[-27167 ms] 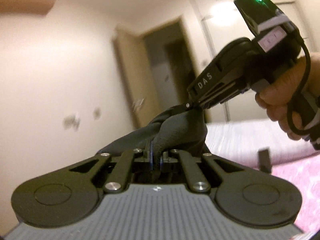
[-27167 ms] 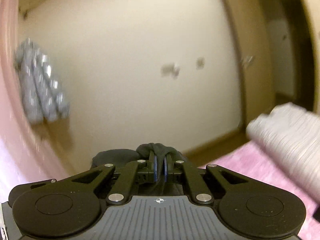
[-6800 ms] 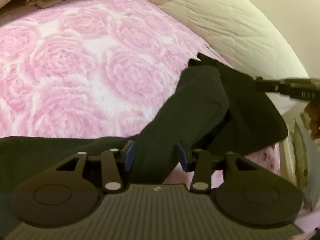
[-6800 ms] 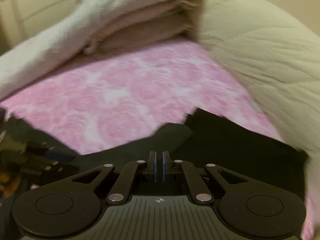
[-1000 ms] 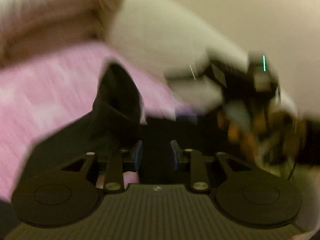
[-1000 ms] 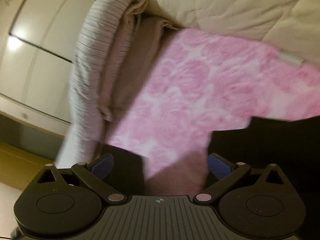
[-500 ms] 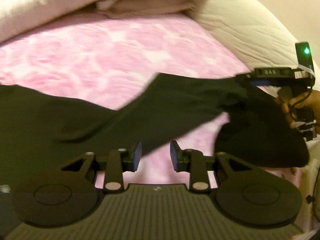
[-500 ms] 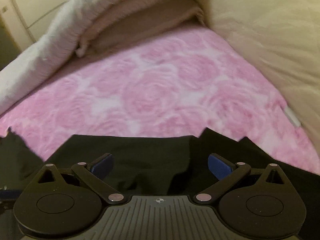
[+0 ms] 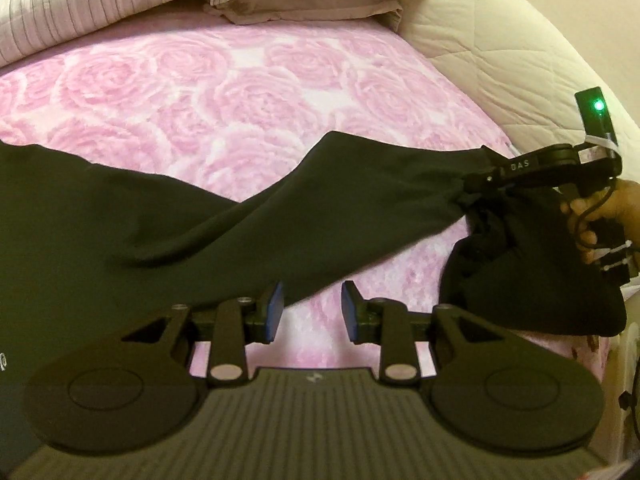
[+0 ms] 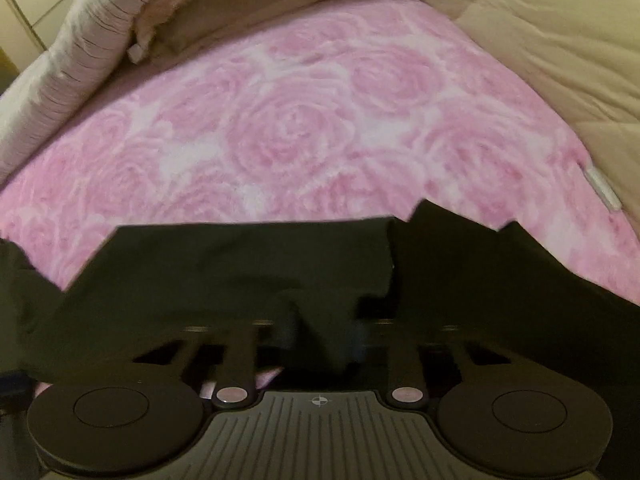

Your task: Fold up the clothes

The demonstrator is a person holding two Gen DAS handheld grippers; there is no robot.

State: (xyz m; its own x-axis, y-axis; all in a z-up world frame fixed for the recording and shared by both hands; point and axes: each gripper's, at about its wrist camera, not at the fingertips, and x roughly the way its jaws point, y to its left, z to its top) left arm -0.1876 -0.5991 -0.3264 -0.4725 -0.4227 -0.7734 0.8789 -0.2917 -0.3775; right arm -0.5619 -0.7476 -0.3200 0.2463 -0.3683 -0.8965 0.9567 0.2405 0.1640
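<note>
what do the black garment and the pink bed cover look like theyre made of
Black garment: looks like a thin, matte knit, perhaps jersey; it drapes limp with soft folds and no sheen. Pink bed cover: seems a plush fleece with an embossed rose pattern; its fuzzy pile shows raised swirls.

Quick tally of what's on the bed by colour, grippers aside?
Black: 1, the garment
Pink: 1, the rose blanket
Cream: 1, the quilted duvet
Grey striped: 1, the folded cover
Taupe: 1, the pillow
Total: 5
</note>
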